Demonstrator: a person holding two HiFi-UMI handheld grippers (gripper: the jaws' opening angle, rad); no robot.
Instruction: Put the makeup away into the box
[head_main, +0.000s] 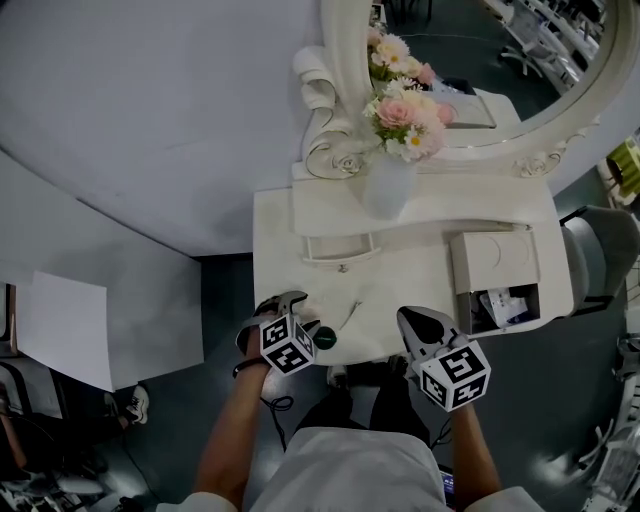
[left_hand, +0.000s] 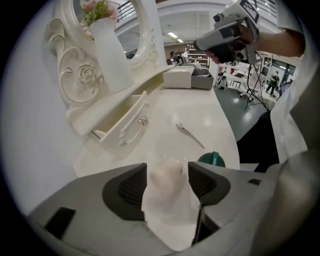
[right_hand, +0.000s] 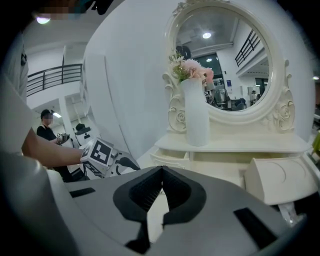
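- Hazard: the left gripper (head_main: 285, 305), jaws wide apart, straddles a pale translucent item (left_hand: 166, 176) by the front left corner of the counter (head_main: 400, 280). The pads are not pressing on it, so an off-centre close could push it over the front edge.
- Hazard: a dark green round item (left_hand: 212, 159) sits just beside one jaw and is likely to be knocked off.
- Right gripper (right_hand: 161, 170): jaws together, empty, over the front edge.
- Box (head_main: 492, 262): at the right edge, lid raised. It holds white-and-blue contents I cannot identify.
- Drawer (left_hand: 120, 125): at the back left, pulled out, apparently empty.
- Metal clip (left_hand: 190, 135): loose at mid-counter, not yet boxed.
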